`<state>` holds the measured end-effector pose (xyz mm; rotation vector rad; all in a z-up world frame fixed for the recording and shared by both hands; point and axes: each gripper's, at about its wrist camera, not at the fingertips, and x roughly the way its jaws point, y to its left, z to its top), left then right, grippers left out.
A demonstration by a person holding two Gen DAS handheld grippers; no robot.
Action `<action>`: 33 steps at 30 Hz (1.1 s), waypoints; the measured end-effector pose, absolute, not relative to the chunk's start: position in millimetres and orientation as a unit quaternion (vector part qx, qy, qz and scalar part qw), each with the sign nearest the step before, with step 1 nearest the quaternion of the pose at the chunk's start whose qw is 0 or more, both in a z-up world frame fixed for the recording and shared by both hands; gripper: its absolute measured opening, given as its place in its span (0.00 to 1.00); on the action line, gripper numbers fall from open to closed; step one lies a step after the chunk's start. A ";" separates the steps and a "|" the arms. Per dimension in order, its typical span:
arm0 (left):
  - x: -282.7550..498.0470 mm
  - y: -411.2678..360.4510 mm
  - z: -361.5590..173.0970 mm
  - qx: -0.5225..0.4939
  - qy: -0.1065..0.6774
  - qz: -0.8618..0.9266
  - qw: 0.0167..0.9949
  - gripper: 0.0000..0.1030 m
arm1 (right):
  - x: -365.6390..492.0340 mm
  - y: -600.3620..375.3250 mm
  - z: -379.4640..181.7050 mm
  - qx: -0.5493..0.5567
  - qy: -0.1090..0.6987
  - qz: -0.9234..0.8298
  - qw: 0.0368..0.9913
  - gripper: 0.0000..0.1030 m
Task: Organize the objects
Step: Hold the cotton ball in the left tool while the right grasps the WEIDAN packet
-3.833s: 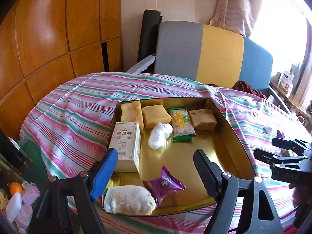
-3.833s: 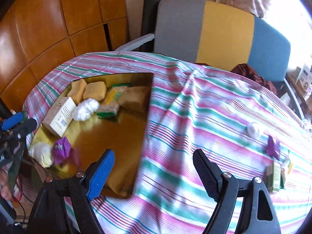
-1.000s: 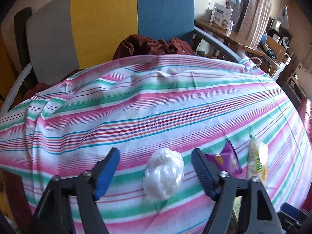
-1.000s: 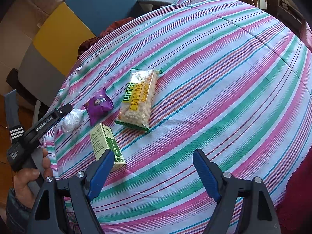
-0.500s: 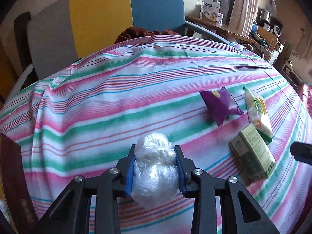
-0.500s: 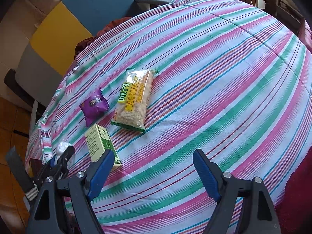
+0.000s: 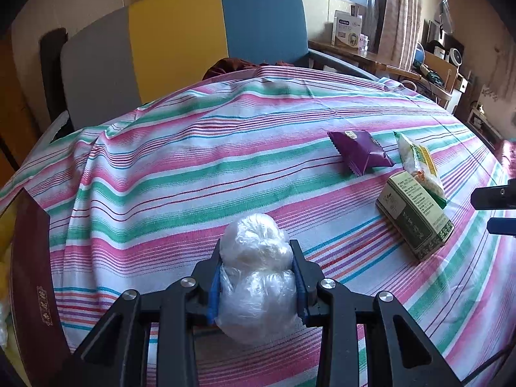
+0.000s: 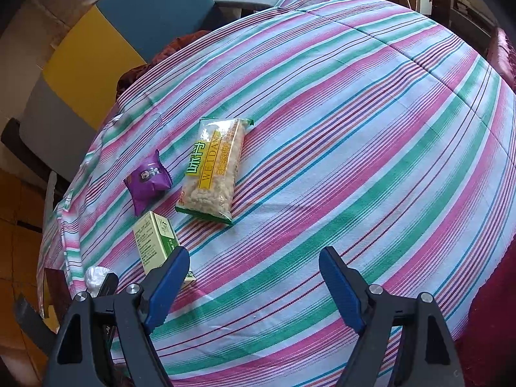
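Observation:
My left gripper (image 7: pixel 257 259) is shut on a white plastic-wrapped ball (image 7: pixel 254 271), held just above the striped tablecloth (image 7: pixel 193 177); the ball (image 8: pixel 95 275) also peeks out at the lower left of the right wrist view. To its right lie a purple snack packet (image 7: pixel 359 152), a green box (image 7: pixel 414 214) and a yellow-green cracker pack (image 7: pixel 419 164). In the right wrist view, my right gripper (image 8: pixel 254 282) stands open over bare cloth, with the green box (image 8: pixel 154 242) beside its left finger, the purple packet (image 8: pixel 147 180) and the cracker pack (image 8: pixel 214 171) beyond.
A dark red, gold-lined tray edge (image 7: pixel 30 258) shows at the far left. A grey, yellow and blue chair (image 7: pixel 180 48) stands behind the round table. A dark red cloth (image 8: pixel 483 338) hangs at the table's right edge. Shelves and boxes (image 7: pixel 348 29) line the far wall.
My left gripper closed on the white ball that lay between its open fingers, then carried it left, away from the purple packet and green box. The right gripper stayed put.

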<state>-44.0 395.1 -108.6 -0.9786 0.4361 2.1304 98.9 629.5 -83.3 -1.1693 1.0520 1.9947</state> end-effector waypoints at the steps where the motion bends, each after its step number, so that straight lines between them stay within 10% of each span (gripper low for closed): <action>1: -44.4 394.4 -108.7 -0.382 0.167 0.830 0.370 0.35 | 97.9 628.6 -84.0 -0.442 0.394 0.749 0.296 0.82; 16: -44.3 392.3 -110.0 -0.381 0.160 0.831 0.373 0.36 | 7.2 675.8 -97.6 -0.484 0.326 0.736 0.344 0.78; 33: -45.0 392.6 -110.2 -0.381 0.158 0.831 0.374 0.36 | 57.2 634.4 -105.1 -0.528 0.215 0.771 0.285 0.48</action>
